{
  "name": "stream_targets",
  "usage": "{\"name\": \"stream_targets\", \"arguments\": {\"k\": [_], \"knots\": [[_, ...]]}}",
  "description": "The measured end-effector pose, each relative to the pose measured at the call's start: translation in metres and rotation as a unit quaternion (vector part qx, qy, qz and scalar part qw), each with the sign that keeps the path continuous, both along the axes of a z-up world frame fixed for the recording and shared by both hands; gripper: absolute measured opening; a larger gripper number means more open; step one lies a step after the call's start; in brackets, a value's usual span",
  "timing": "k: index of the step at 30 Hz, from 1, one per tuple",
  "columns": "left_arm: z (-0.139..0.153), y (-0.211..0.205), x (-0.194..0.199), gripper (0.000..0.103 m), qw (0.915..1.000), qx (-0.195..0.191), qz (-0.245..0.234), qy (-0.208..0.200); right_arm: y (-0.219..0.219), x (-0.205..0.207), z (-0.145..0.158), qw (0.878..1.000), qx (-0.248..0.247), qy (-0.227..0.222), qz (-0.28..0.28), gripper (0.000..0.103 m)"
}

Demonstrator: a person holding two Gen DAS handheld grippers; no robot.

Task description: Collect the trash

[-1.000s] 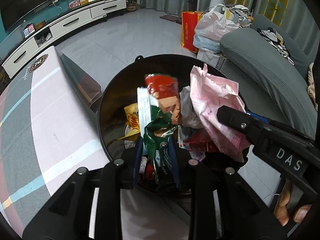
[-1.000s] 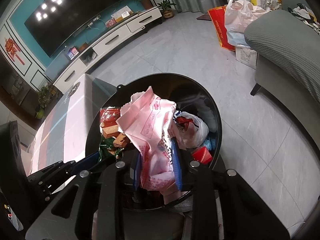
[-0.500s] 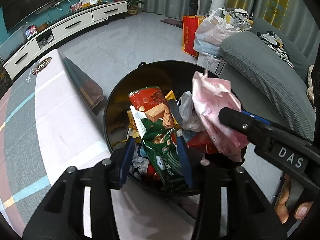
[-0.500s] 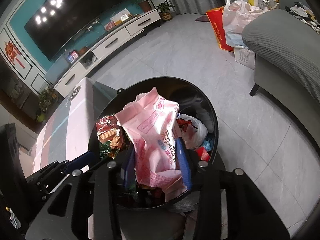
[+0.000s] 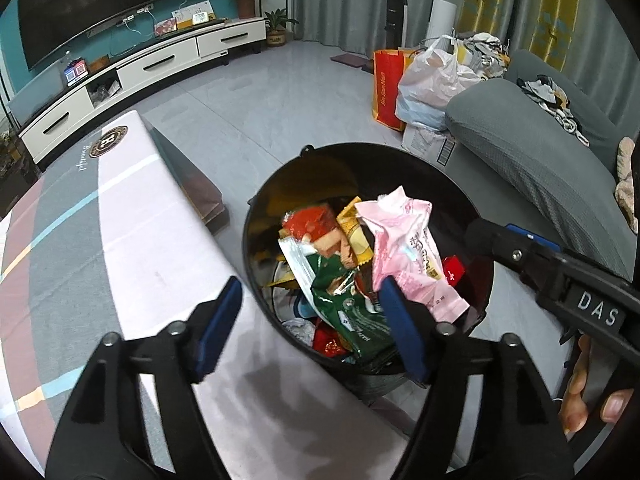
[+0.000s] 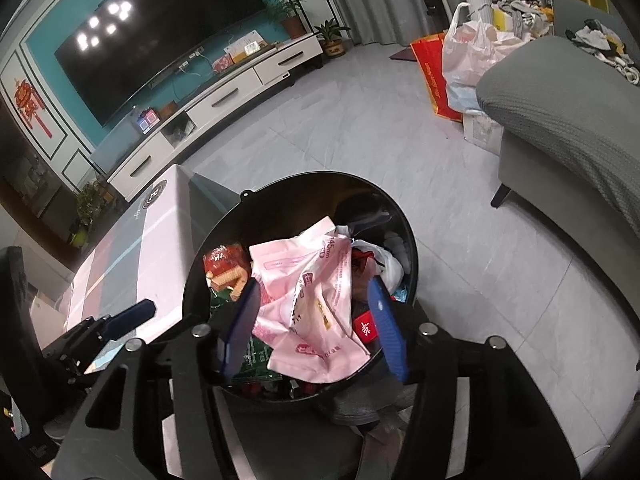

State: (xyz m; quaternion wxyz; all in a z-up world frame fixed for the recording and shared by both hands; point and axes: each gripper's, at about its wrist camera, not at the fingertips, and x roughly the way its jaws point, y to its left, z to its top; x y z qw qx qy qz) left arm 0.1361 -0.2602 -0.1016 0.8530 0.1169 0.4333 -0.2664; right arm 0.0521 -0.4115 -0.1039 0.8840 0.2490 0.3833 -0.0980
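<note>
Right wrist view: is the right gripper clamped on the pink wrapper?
No: the right gripper stands open, its blue fingers spread apart, and the pink wrapper lies loose on the trash in the black bin.

Grey sofa [image 5: 532, 144], white plastic bag [image 5: 432, 76], red bag [image 5: 385, 84], television [image 6: 160, 36], white cabinet [image 5: 132, 76].

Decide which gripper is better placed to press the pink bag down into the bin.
Right, probably. The right gripper hangs open over the bin with the pink bag between its jaws. The left gripper, also open, straddles the bin's rim and the table, over the green wrapper instead.
</note>
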Motion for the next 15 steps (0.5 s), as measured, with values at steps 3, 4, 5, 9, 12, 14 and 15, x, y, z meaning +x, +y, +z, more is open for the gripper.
{"name": "stream_targets", "arguments": {"k": [3,4,5,9,12,14,15], "knots": [[0.006,0.01,-0.004,0.084,0.9999,-0.006,0.006,-0.007,0.003,-0.003,0.005,1.0,-0.015,0.005,0.001,0.068],[0.008,0.014,-0.006,0.086,0.9999,-0.008,0.01,-0.01,0.005,-0.004,0.007,1.0,-0.023,0.004,0.002,0.07],[0.011,0.019,-0.008,0.086,0.9998,-0.012,0.013,-0.011,0.007,-0.007,0.009,1.0,-0.03,0.004,0.003,0.073],[0.021,0.037,-0.013,0.09,0.9991,-0.026,0.026,-0.018,0.017,-0.014,0.017,0.998,-0.064,0.002,0.005,0.085],[0.03,0.052,-0.02,0.097,0.9981,-0.036,0.041,-0.029,0.024,-0.019,0.022,0.997,-0.079,0.007,0.008,0.094],[0.038,0.064,-0.028,0.1,0.9972,-0.039,0.049,-0.04,0.029,-0.023,0.026,0.996,-0.089,0.005,0.012,0.097],[0.042,0.07,-0.032,0.1,0.9968,-0.04,0.053,-0.045,0.031,-0.024,0.028,0.995,-0.096,0.004,0.013,0.1]]}}
